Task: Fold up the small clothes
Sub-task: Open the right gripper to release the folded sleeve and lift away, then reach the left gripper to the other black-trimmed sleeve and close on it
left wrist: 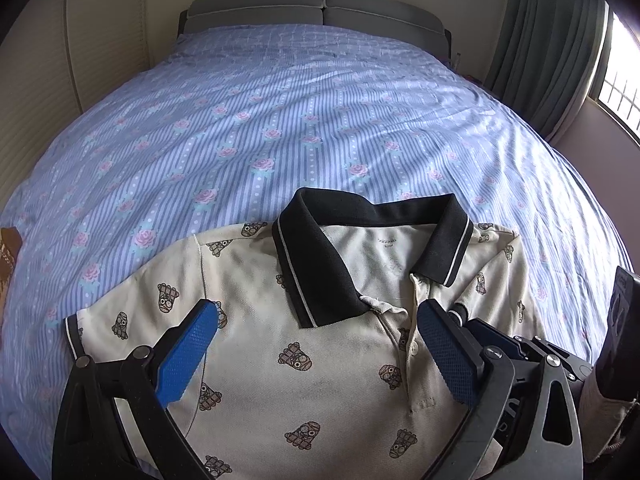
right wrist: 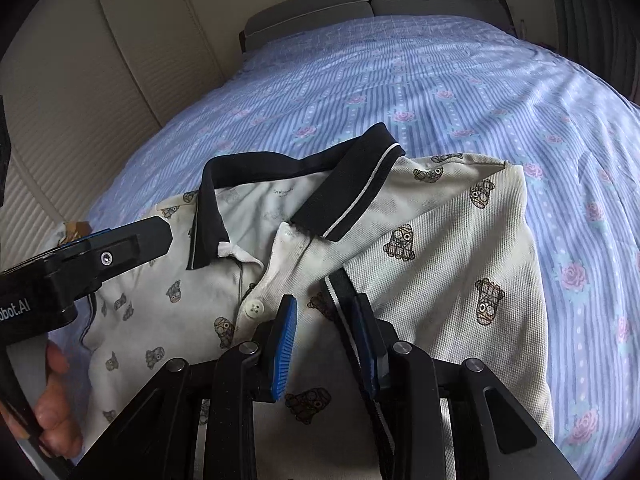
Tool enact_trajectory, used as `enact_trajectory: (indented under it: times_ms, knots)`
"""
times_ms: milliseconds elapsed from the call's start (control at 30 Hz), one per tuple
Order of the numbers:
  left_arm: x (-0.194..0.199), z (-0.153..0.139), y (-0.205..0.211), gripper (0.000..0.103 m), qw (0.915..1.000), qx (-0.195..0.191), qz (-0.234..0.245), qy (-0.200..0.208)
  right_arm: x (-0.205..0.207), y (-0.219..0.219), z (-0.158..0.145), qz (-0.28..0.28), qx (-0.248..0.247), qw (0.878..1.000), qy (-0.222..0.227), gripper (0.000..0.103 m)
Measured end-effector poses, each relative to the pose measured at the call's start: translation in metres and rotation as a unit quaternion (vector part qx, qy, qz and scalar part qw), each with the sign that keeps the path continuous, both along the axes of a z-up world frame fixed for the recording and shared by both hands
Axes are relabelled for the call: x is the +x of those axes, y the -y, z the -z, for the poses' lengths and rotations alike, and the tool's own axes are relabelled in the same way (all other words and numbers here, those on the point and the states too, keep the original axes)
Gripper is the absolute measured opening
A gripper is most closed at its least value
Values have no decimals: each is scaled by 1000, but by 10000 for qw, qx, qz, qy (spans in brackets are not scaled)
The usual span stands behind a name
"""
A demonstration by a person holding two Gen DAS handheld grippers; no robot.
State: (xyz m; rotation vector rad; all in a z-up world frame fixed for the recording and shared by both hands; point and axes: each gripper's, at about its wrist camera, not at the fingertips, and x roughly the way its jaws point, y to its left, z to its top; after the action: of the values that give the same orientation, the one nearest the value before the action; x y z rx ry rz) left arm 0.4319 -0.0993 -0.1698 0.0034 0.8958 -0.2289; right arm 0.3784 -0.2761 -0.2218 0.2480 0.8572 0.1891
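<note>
A cream polo shirt (left wrist: 320, 380) with a black collar (left wrist: 320, 272) and small cartoon prints lies face up on the bed. My left gripper (left wrist: 317, 309) hovers open over its chest, its blue pads (left wrist: 188, 356) wide apart and empty. The left sleeve (left wrist: 120, 320) lies spread out flat. In the right wrist view the shirt's (right wrist: 440, 260) other sleeve is folded across the front. Its dark cuff (right wrist: 334, 286) runs between the narrowly parted fingers of my right gripper (right wrist: 325, 300), and the pads do not press on it. The left gripper (right wrist: 120, 248) shows at the left.
The bed sheet (left wrist: 280, 120) is blue-striped with pink roses and stretches far beyond the shirt to a grey headboard (left wrist: 320, 8). A curtain (left wrist: 552, 40) and window (left wrist: 616, 72) stand at the right. A brown item (left wrist: 8, 252) lies at the left edge. A hand (right wrist: 52, 392) holds the left gripper.
</note>
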Motion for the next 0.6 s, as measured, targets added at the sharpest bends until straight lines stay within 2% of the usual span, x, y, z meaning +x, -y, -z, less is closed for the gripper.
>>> enact_trajectory:
  times_ms: [133, 267, 400, 433, 500, 600]
  knots:
    - [-1, -6, 0, 101, 10000, 13, 11, 50, -15, 4, -15, 186, -34, 9995, 244, 30]
    - [-14, -20, -4, 102, 9996, 144, 69, 234, -39, 12, -30, 616, -77, 9978, 245, 30]
    - [-44, -26, -19, 102, 9998, 15, 7, 218, -66, 10, -49, 934, -389, 9944, 317, 31]
    - [-54, -27, -25, 102, 9998, -13, -10, 212, -73, 10, -54, 993, -451, 9935, 340, 33]
    - [-73, -28, -37, 102, 9997, -42, -67, 249, -86, 5, -63, 1120, -485, 9918, 387, 46]
    - [-96, -32, -62, 102, 9990, 11, -268, 367, -102, -9, -74, 1161, -406, 9911, 514, 47]
